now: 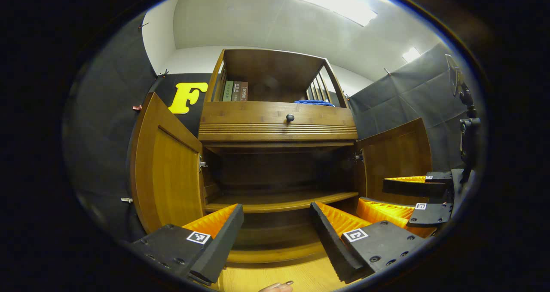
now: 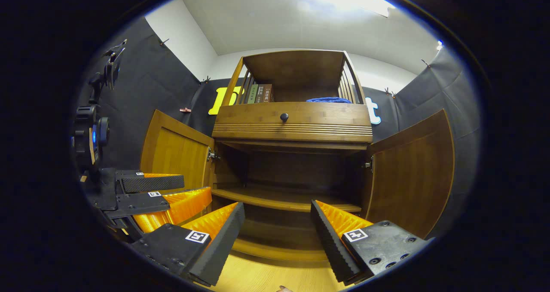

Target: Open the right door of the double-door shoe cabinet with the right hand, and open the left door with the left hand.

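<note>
Since both doors of the shoe cabinet [image 2: 292, 154] already stand swung wide, the task looks finished, and the tools sit back from the opening rather than at any handle. The left door [image 1: 165, 171] angles out on its hinge, and the right door [image 2: 410, 171] does the same on the other side, baring the inner shelf [image 1: 279, 201] between them. The left tool [image 1: 277, 232] hangs with its fingers spread apart and nothing between them; the right tool [image 2: 277, 232] is likewise parted and empty, probably because each has let its door go. Above the opening sits a drawer with a dark round knob [image 2: 284, 117]; higher up are books [image 1: 235, 91] and what may be a folded blue cloth [image 2: 328, 99], though it is too small to be sure.
</note>
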{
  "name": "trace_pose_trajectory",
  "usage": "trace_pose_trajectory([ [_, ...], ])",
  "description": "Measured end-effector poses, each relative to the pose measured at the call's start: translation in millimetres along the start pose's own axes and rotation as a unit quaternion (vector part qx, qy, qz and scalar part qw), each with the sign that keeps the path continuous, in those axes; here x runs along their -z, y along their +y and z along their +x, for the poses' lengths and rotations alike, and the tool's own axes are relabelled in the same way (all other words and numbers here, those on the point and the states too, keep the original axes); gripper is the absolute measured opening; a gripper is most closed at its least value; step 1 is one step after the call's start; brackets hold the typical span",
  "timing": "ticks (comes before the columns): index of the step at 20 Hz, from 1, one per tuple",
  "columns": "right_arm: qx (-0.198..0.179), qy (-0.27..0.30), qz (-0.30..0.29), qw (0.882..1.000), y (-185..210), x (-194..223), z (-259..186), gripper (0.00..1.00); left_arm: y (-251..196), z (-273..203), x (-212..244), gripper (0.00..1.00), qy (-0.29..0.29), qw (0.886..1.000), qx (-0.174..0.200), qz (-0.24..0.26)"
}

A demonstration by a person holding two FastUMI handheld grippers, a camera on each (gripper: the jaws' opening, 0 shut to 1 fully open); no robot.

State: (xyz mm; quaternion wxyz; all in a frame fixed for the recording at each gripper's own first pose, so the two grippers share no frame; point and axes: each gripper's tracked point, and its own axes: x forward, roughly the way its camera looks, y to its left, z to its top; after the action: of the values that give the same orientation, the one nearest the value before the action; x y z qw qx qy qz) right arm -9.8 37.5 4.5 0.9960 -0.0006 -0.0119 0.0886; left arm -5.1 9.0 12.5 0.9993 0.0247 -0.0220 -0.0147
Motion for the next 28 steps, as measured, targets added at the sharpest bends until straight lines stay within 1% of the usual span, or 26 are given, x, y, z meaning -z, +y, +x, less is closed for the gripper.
trace_pose_trajectory([
  [1,-0.001,0.002,0.000,1.000,0,1,1,0.97,-2,0,1,0.96,-0.001,1.000,0.001,0.000],
  [2,-0.001,0.003,0.000,1.000,0,2,2,0.97,-3,0,0,0.93,-0.001,1.000,0.001,0.001],
  [3,-0.002,0.004,0.000,1.000,-1,3,2,0.97,-3,0,1,0.96,-0.001,1.000,0.001,0.002],
  [4,-0.003,0.005,0.000,1.000,-1,3,2,0.95,-3,1,1,0.99,-0.002,1.000,0.000,0.003],
  [5,-0.003,0.006,0.000,1.000,-1,4,2,0.95,-3,0,1,0.97,-0.001,1.000,0.000,0.005],
  [6,-0.004,0.005,-0.001,1.000,-1,4,1,0.97,-3,1,1,0.96,0.000,1.000,0.000,0.006],
  [9,-0.003,0.006,0.001,1.000,-3,5,0,0.95,-4,1,2,0.93,0.001,1.000,0.000,0.005],
  [10,-0.003,0.006,0.001,1.000,-3,5,1,0.97,-4,1,4,0.96,0.001,1.000,0.000,0.005],
  [11,-0.003,0.007,0.001,1.000,-4,6,1,0.95,-4,1,4,0.96,0.002,1.000,-0.001,0.005],
  [12,-0.003,0.007,0.002,1.000,-4,6,0,0.97,-4,1,4,0.99,0.003,1.000,-0.001,0.005],
  [15,-0.001,0.005,0.001,1.000,-6,5,1,0.97,-6,2,4,0.99,0.003,1.000,-0.001,0.006],
  [16,-0.002,0.005,0.001,1.000,-6,5,0,0.95,-6,2,5,0.99,0.003,1.000,-0.001,0.007],
  [17,-0.003,0.005,0.002,1.000,-6,5,0,0.95,-6,2,4,0.99,0.002,1.000,-0.001,0.008],
  [18,-0.003,0.004,0.003,1.000,-6,5,-1,0.95,-7,2,4,0.94,0.002,1.000,0.000,0.010],
  [21,-0.002,0.002,0.005,1.000,-8,4,-1,0.97,-11,2,4,0.96,0.001,1.000,0.003,0.013],
  [22,-0.001,0.001,0.005,1.000,-8,4,-1,0.97,-11,2,5,0.96,0.001,1.000,0.003,0.014],
  [23,-0.001,0.001,0.006,1.000,-9,4,-1,0.97,-11,2,5,0.93,0.001,1.000,0.003,0.015],
  [24,-0.001,0.001,0.006,1.000,-10,5,-1,0.95,-10,2,6,0.99,0.002,1.000,0.002,0.016],
  [26,0.000,0.001,0.005,1.000,-11,5,-2,0.95,-11,2,8,0.99,0.004,1.000,0.001,0.017],
  [27,0.001,0.001,0.005,1.000,-11,5,-2,0.97,-10,3,9,0.99,0.004,1.000,0.000,0.017],
  [28,0.001,0.001,0.006,1.000,-11,5,-3,0.97,-10,2,9,0.96,0.005,1.000,0.000,0.016],
])
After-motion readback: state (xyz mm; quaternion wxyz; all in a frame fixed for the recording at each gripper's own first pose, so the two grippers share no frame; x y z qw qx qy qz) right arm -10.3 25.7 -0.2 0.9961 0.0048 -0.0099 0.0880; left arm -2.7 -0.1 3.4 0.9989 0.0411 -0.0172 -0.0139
